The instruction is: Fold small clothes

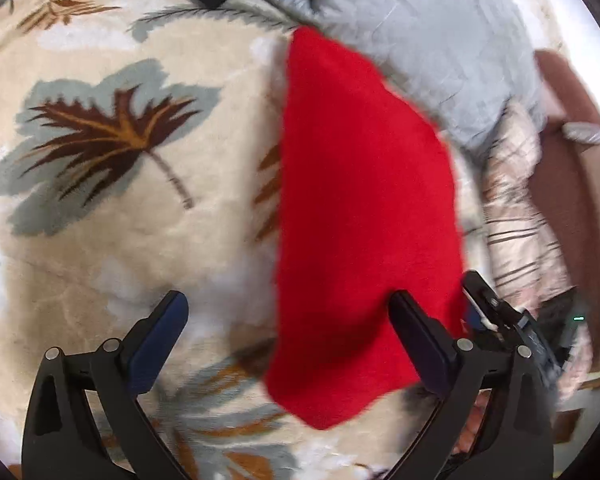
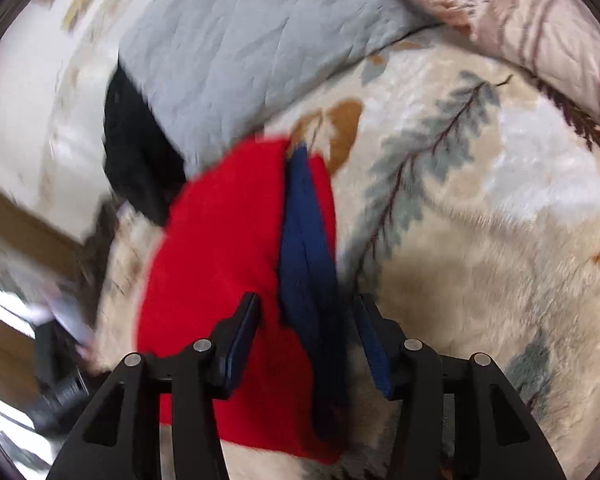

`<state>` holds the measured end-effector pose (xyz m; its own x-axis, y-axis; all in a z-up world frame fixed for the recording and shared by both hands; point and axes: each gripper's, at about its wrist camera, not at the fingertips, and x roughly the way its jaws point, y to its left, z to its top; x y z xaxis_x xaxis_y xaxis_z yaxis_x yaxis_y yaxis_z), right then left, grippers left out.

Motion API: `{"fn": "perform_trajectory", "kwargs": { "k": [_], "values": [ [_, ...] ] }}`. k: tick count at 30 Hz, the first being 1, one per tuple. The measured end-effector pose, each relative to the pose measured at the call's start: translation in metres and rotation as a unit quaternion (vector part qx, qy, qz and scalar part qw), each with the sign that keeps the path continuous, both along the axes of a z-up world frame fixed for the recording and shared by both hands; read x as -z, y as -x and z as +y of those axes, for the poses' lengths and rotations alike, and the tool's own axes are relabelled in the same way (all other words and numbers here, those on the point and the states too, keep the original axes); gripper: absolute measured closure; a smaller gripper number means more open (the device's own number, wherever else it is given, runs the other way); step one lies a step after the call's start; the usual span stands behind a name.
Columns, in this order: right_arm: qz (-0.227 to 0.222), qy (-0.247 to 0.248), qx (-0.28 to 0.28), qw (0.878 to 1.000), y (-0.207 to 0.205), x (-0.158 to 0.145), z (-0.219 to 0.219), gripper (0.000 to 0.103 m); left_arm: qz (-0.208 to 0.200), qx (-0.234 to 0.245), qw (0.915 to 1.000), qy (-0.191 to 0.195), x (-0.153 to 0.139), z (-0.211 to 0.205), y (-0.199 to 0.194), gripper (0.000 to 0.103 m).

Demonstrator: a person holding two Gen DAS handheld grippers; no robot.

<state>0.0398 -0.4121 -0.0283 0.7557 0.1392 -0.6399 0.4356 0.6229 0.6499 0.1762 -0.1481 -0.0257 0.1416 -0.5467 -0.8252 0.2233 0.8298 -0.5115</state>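
A small red garment (image 1: pixel 364 208) lies in a long folded shape on the beige leaf-patterned blanket (image 1: pixel 120 248). My left gripper (image 1: pixel 288 302) hovers over its near end, open wide, with one finger (image 1: pixel 420 340) in front of the red cloth and nothing pinched. In the right wrist view the red garment (image 2: pixel 216 240) shows a navy blue band (image 2: pixel 308 248) along one edge. That band runs between the fingers of my right gripper (image 2: pixel 308 300), which stands open with its pads clear of the cloth. Part of the right gripper's body (image 1: pixel 496 312) shows past the garment's right edge.
A grey quilted cover (image 1: pixel 440 40) lies bunched beyond the garment, beside a black object (image 2: pixel 136 152). A pinkish striped bedspread (image 1: pixel 516 216) hangs off the bed's edge, with brown floor or furniture (image 1: pixel 572 184) past it. More leaf-patterned blanket (image 2: pixel 480 220) spreads to the right.
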Motion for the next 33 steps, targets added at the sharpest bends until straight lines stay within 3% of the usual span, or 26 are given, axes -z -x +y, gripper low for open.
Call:
{"fn": "perform_trajectory", "kwargs": {
  "k": [2,6,8,13,19,21,22,23,28,33],
  "values": [
    [-0.027,-0.015,0.018,0.999,-0.004,0.001,-0.011,0.041,0.005,-0.004,0.9996,0.027,-0.006,-0.001,-0.01,0.002],
    [-0.016,-0.035,0.004,0.999,-0.025,0.019,-0.018,0.039,0.007,0.005,0.9998,0.018,-0.007,-0.014,-0.027,0.002],
    [-0.006,-0.04,-0.01,0.999,-0.034,0.03,-0.016,0.038,0.021,0.016,0.9992,0.03,0.0,-0.026,-0.04,0.002],
    [-0.047,-0.066,-0.064,0.995,-0.039,0.033,-0.011,0.028,0.07,0.02,0.9951,0.067,0.021,-0.037,-0.053,0.002],
    [-0.022,0.008,-0.089,0.996,-0.057,0.028,0.013,0.027,0.057,0.028,0.9959,0.064,0.019,-0.042,-0.053,0.0],
    [-0.029,0.004,-0.096,0.995,-0.055,0.028,0.014,0.042,0.057,0.024,0.996,0.065,0.019,-0.04,-0.053,0.003],
    [-0.031,0.002,-0.1,0.994,-0.056,0.028,0.015,0.05,0.05,0.02,0.9965,0.064,0.017,-0.039,-0.052,0.02],
    [-0.033,0.008,-0.101,0.994,-0.054,0.027,0.015,0.055,0.047,0.022,0.9966,0.064,0.016,-0.039,-0.052,0.029],
    [-0.053,0.062,-0.104,0.991,-0.049,0.006,0.027,0.063,0.005,0.015,0.9994,0.031,0.001,-0.041,-0.043,0.046],
    [-0.071,0.08,-0.11,0.988,-0.046,-0.009,0.036,0.066,-0.038,0.014,0.9992,0.001,-0.017,-0.039,-0.029,0.05]
  ]
}}
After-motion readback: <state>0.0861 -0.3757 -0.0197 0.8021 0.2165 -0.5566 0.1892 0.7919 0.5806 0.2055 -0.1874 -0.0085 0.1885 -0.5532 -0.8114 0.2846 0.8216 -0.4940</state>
